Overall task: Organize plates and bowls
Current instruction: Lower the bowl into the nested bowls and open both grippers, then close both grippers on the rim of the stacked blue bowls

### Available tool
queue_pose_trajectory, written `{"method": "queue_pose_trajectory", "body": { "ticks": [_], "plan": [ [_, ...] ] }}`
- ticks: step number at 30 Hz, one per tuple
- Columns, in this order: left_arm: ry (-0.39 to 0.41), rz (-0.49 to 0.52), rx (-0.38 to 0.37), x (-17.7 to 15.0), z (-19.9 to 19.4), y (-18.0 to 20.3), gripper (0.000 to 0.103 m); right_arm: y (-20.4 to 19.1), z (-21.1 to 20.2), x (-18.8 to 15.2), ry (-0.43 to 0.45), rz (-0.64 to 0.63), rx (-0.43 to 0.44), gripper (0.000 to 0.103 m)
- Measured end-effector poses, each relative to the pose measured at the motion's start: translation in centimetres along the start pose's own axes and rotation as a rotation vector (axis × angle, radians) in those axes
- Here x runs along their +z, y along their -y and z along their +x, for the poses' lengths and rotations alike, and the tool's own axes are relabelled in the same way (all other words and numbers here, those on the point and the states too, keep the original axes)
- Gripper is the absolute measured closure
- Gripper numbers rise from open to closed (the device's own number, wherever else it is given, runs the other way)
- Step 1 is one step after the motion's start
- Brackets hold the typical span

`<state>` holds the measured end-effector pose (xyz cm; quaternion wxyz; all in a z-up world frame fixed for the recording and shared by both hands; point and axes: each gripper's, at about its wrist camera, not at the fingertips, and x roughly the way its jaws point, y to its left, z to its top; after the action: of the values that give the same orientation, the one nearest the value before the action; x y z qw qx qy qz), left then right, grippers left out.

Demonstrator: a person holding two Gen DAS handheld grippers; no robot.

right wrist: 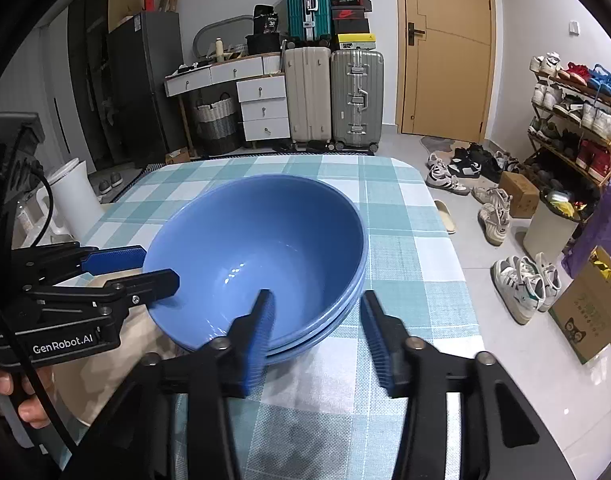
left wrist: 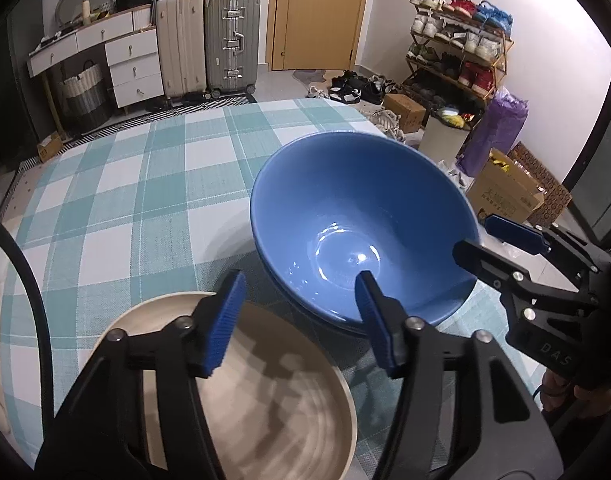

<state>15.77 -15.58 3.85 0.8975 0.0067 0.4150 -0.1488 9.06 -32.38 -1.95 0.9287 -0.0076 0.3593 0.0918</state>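
Two blue bowls [right wrist: 261,248] stacked; beige plate [left wrist: 265,400] beside, on checked tablecloth [left wrist: 125,200].

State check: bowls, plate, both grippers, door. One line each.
blue bowls: nested stack, upright, empty, on the checked tablecloth
beige plate: flat on the cloth beside the stack, empty
left gripper: open, one finger inside the top bowl's rim, one outside over the plate
right gripper: open, straddling the stack's rim, pads not pressing
door: closed
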Motion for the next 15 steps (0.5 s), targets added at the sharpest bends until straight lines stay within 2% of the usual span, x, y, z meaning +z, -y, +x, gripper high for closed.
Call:
{"method": "queue_pose_trajectory", "body": {
  "ticks": [1, 2, 3, 4, 7, 9, 12, 15],
  "plan": [
    [0.004, -0.008, -0.008, 0.1, -0.1, -0.2, 0.039, 0.2, -0.1, 0.1, 0.000, 0.003, 0.000, 0.045],
    [0.007, -0.014, -0.010, 0.1, -0.2, -0.5, 0.030, 0.5, -0.1, 0.1, 0.001, 0.010, 0.006, 0.039],
    [0.013, -0.017, -0.009, 0.2, -0.4, -0.8, 0.022, 0.5, -0.2, 0.2, 0.002, 0.016, 0.014, 0.026],
    [0.022, -0.017, -0.006, 0.3, -0.6, -0.9, 0.021, 0.8, -0.4, 0.3, 0.010, 0.023, 0.026, 0.020],
    [0.036, -0.016, -0.006, 0.5, -1.0, -1.4, 0.016, 1.2, -0.9, 0.7, 0.022, 0.017, 0.031, 0.018],
    [0.047, -0.024, -0.015, 0.6, -1.3, -1.7, 0.000, 1.6, -1.2, 1.1, 0.031, 0.005, 0.032, 0.018],
    [0.075, -0.034, -0.011, 0.7, -1.7, -2.2, 0.001, 2.3, -1.8, 1.7, 0.063, -0.016, 0.049, 0.016],
    [0.079, -0.031, 0.000, 0.8, -1.6, -2.3, 0.001, 3.0, -2.3, 2.2, 0.107, -0.037, 0.042, 0.010]
  ]
}}
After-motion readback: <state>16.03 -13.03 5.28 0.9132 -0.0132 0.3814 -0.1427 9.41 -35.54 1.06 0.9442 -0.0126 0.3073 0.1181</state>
